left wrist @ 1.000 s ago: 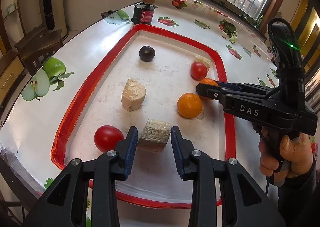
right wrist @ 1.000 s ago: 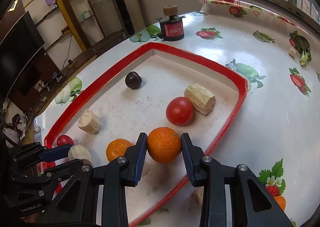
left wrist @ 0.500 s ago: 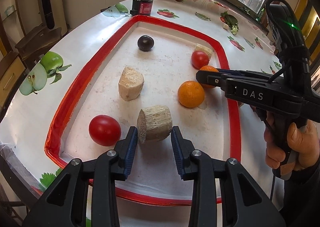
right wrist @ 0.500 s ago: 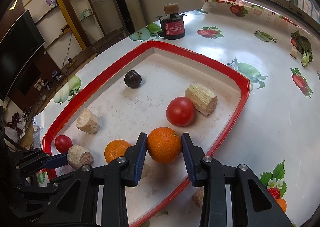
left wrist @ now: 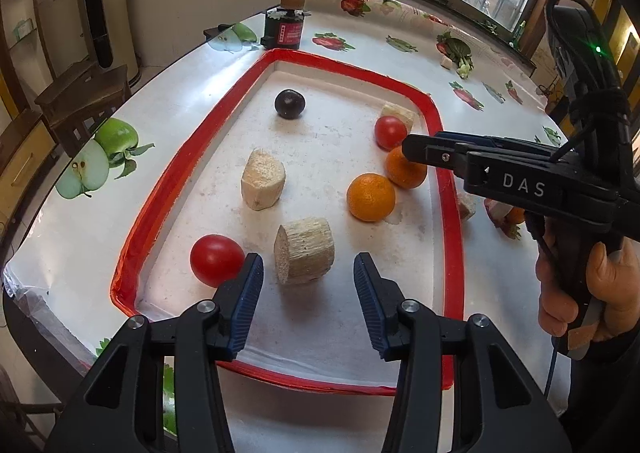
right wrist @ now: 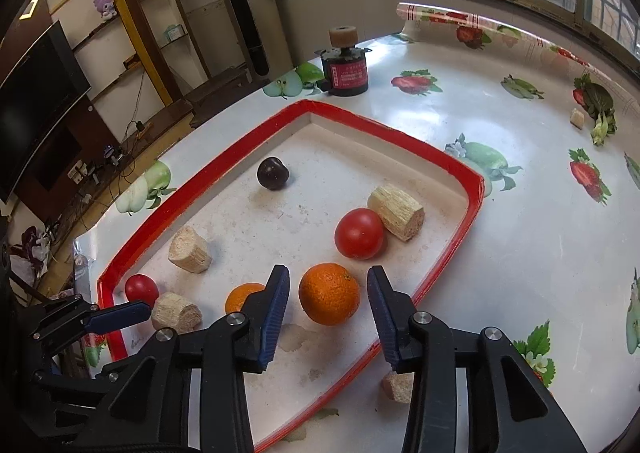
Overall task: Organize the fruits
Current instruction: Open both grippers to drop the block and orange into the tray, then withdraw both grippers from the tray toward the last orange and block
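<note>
left tongs (left wrist: pixel 308 305): opening — cane chunk (left wrist: pixel 304 251) let go, resting in tray (left wrist: pixel 452 213)
right tongs (right wrist: pixel 328 311): opening — orange (right wrist: pixel 329 293) set down

Both tools opening: left tool (left wrist: pixel 308 285), right tool (right wrist: pixel 328 307).

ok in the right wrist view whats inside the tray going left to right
small tomato → cane chunk by the left gripper's tip → cane chunk further back → partly hidden orange → dark plum → big orange → large tomato → cane chunk by the right rim
</note>
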{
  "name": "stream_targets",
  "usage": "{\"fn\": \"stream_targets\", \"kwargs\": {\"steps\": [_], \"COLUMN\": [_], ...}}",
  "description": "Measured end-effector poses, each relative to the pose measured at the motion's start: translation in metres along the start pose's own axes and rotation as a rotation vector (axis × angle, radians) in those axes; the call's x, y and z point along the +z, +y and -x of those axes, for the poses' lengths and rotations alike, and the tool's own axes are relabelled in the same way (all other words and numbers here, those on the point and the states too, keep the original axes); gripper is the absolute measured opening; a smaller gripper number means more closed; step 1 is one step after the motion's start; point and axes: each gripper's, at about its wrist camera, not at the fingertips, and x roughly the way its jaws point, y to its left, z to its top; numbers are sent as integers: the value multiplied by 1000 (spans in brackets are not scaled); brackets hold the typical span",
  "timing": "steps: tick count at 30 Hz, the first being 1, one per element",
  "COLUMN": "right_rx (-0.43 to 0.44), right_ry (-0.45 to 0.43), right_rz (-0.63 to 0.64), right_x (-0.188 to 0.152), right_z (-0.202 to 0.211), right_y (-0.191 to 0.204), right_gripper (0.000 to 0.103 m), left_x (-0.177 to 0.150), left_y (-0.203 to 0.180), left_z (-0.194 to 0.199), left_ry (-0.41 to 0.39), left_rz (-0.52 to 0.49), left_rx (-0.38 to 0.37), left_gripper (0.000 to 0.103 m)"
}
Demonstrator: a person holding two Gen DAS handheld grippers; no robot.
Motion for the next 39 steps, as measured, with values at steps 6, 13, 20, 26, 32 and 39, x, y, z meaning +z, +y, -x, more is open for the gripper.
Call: {"fn": "stream_targets", "kwargs": {"steps": [6,13,20,26,32,39], "right_rx": [-12,-36,-66,-98,-128,-164], "right_ry": [-51,-77,-99,-113,-123,-135], "right_rz": [-7,-45,-90,-150,-200,-248], "right_x": [-4,-21,-42,-61,-80,-98], "right_z": [30,58,84,102,118,136], "right_y": [-5,-22,-45,-70,-92,-114], "right_gripper": [47,48,48,51,51,51], "left_x": [2,0,-2,-3,-3,-3], "left_y": [-6,-18,-35,-54,-74,-96], "left_z": [9,15,21,21,22,18], "left_ry": [-18,-24,-30,-27,-25,-15], "left_rz": [-6,-23,-53,-85,-123,-148], "left_rx": [-5,-16,-34,-59,-81,-116], "left_gripper": [45,45,45,45,45,45]}}
